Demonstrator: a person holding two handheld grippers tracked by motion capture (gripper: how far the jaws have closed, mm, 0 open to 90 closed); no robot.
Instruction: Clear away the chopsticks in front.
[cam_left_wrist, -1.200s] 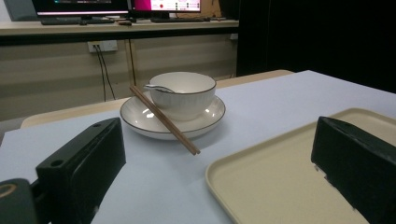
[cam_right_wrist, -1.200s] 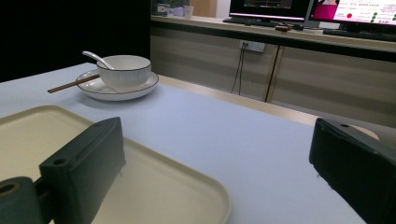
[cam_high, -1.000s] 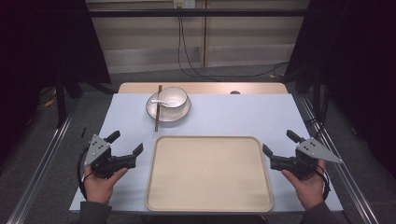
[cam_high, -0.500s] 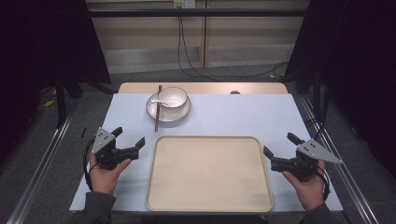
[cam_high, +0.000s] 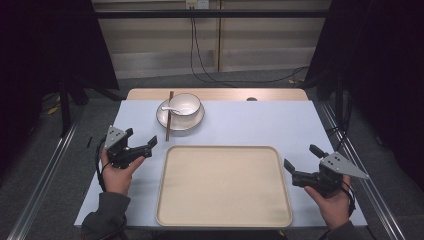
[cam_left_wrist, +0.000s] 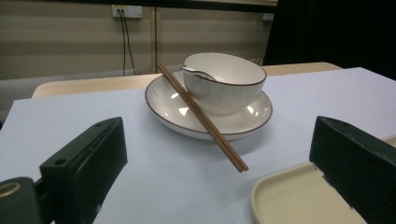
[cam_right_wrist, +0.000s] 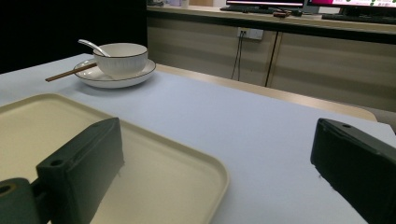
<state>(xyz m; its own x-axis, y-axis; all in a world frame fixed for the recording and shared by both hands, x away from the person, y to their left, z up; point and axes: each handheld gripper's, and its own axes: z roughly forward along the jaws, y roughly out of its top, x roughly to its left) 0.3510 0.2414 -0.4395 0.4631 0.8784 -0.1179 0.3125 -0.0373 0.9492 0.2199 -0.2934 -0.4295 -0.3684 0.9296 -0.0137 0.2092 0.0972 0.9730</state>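
From the high view, your left tool sits released just short of the plate, bowl and chopsticks, whose long axis runs away from you; your right tool, also released, is well apart across the tray. In the left gripper view the chopsticks lie straight ahead between the jaws, nearer end pointing toward you. In the right gripper view the bowl stands far off. No readable writing.

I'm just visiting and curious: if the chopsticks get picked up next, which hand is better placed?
Probably the left. Its claw is open, pointing toward the chopsticks just ahead on the plate. The right claw, also open, sits across the tray.
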